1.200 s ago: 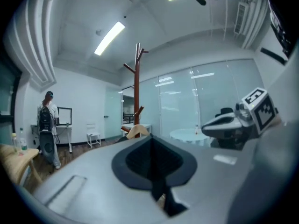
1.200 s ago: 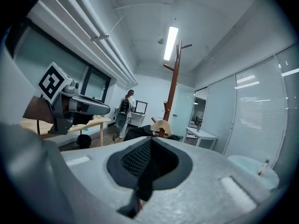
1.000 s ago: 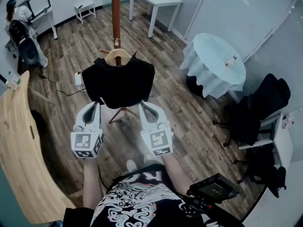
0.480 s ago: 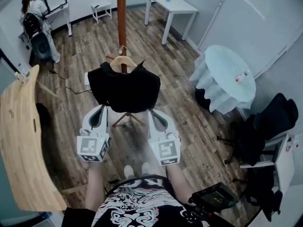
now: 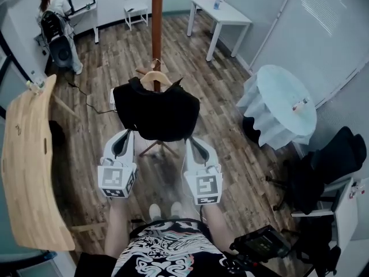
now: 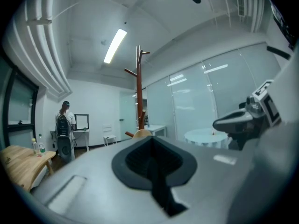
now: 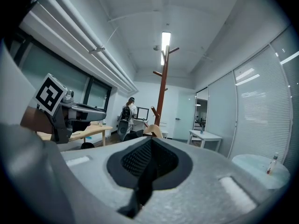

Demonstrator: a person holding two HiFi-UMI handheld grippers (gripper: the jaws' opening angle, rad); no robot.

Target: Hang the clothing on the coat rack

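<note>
Left tongs (image 5: 127,134) and right tongs (image 5: 191,139) shut, empty; nudging the shirt (image 5: 157,111) just ahead could unhook its hanger (image 5: 154,78).

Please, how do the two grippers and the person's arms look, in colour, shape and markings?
The left gripper and the right gripper have light grey, rounded shells narrowing to dark ribbed pads. Each carries a white cube with black square markers. The person wears a black shirt with white patterns.
</note>
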